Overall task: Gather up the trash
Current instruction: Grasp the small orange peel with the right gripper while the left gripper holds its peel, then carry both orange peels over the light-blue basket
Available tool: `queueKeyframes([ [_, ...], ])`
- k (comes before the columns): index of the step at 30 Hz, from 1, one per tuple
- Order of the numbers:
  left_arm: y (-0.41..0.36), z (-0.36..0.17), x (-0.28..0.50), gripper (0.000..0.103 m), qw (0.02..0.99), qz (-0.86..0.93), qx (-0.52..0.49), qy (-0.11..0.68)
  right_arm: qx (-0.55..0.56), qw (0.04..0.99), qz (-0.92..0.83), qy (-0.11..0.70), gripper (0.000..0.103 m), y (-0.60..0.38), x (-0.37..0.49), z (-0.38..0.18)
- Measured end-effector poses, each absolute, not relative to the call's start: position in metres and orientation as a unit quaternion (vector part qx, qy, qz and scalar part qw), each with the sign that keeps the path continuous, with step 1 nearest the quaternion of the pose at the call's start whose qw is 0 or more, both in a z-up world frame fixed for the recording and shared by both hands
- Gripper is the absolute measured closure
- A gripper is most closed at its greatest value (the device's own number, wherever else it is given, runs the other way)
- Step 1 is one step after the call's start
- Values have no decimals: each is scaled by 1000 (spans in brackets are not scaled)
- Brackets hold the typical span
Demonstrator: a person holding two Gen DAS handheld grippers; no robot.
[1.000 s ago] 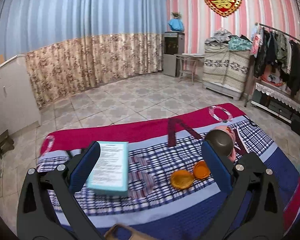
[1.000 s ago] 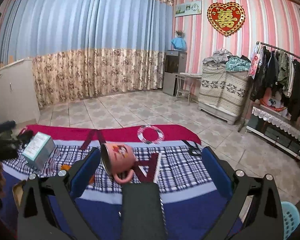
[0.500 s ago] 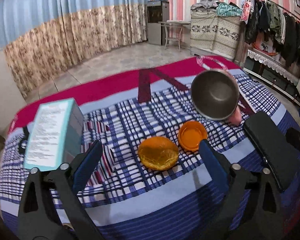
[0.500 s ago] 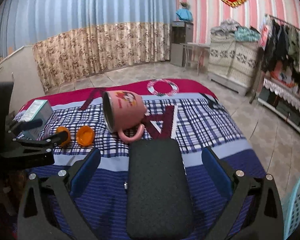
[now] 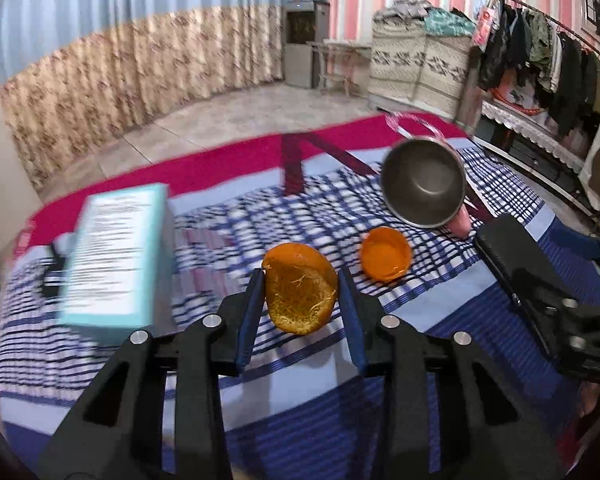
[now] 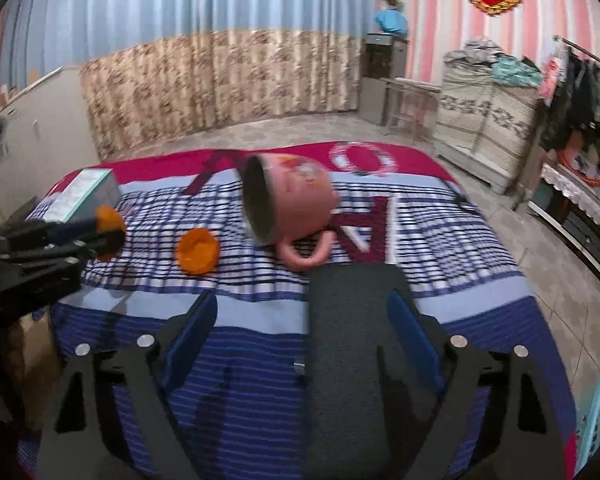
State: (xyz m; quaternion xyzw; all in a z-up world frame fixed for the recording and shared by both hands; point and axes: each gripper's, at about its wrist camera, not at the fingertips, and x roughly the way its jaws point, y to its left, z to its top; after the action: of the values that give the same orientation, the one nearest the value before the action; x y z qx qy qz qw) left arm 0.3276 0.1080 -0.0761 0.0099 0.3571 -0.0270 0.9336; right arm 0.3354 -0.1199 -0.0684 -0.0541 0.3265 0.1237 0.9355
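The left gripper [image 5: 300,292] has its closing jaws around the larger orange peel [image 5: 300,296], hemmed by the teal box [image 5: 116,260] just to its left. The smaller orange peel [image 5: 385,254] lies near on the right, with the tipped pink mug [image 6: 288,204] beyond. A black pouch [image 6: 352,360] fills the bed [image 6: 440,248] between the right gripper [image 6: 300,328] jaws, closing. Bare plaid cloth lies open behind the 2 peels.

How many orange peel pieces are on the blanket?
2. One orange peel sits between the closing fingers of the left gripper. The other peel lies farther on, below the tipped pink mug. More may be hidden.
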Motion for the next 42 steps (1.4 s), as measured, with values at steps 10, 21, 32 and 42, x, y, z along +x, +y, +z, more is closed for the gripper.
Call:
queueKeyframes([
  [10,179,-59,284,67,940,42,-17,338,-84,910,171,369,30,-52,368,-96],
  [21,188,-73,272,67,936,55,-36,346,-97,892,190,398,61,-29,395,-104],
  [32,145,-48,255,67,945,33,-13,326,-49,915,186,355,66,-88,325,-69],
  [42,54,-18,239,67,955,-41,10,293,-49,955,71,285,65,-226,231,-4],
])
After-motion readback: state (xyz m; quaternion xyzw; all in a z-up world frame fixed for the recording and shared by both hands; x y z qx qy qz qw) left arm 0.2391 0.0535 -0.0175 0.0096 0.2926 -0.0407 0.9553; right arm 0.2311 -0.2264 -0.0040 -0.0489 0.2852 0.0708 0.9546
